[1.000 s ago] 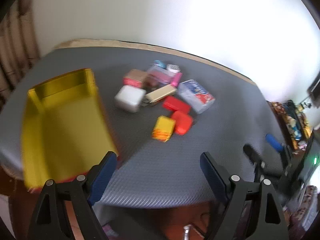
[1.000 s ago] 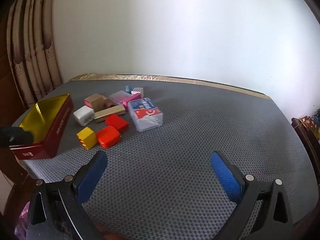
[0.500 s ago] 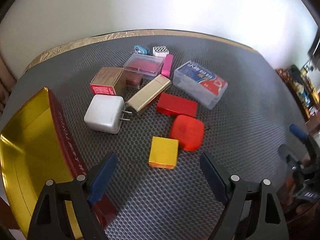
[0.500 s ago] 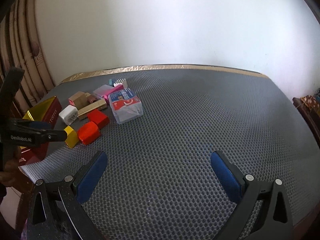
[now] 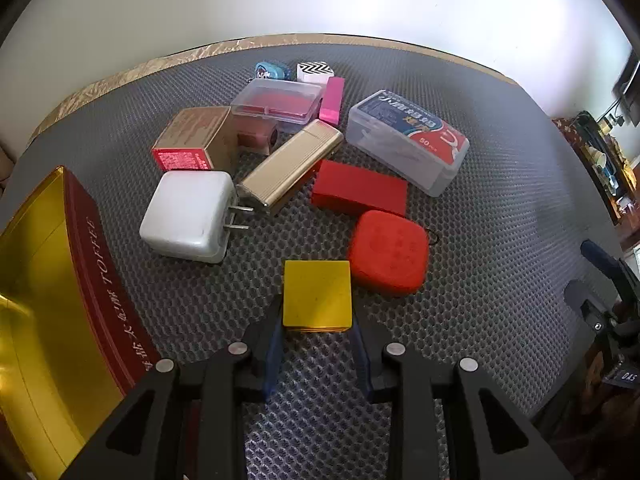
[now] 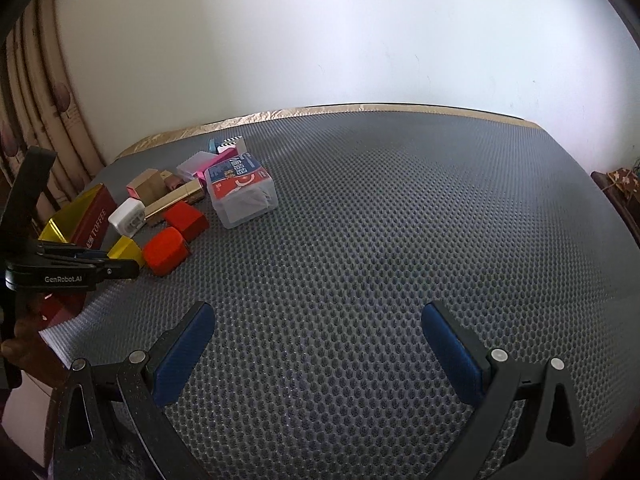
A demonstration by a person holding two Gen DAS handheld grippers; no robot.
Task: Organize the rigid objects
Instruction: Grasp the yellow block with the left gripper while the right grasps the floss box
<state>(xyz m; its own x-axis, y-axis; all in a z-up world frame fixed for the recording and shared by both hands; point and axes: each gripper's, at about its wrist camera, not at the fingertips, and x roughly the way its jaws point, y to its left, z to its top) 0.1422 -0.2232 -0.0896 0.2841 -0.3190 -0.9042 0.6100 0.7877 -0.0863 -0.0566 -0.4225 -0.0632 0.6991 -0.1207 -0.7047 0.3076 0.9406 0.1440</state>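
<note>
Sharp daylight, fisheye-warped dark corners

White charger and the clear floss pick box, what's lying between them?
In the left wrist view, the gold rectangular case and the flat red box lie between the white charger and the clear floss pick box.

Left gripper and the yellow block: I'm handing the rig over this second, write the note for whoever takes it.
Left gripper: closed on the yellow block, which sits at the near edge of the pile; whether it is off the mat cannot be told.
Right gripper: open, holding nothing, over bare grey mat.
Toffee tin: open at the left, no item visible inside.
Still on the mat: white charger, gold case, red block, red pouch, floss box and smaller pieces behind.
Done: nothing visibly sorted yet. Left: probably move the block into the tin, then the rest.
</note>
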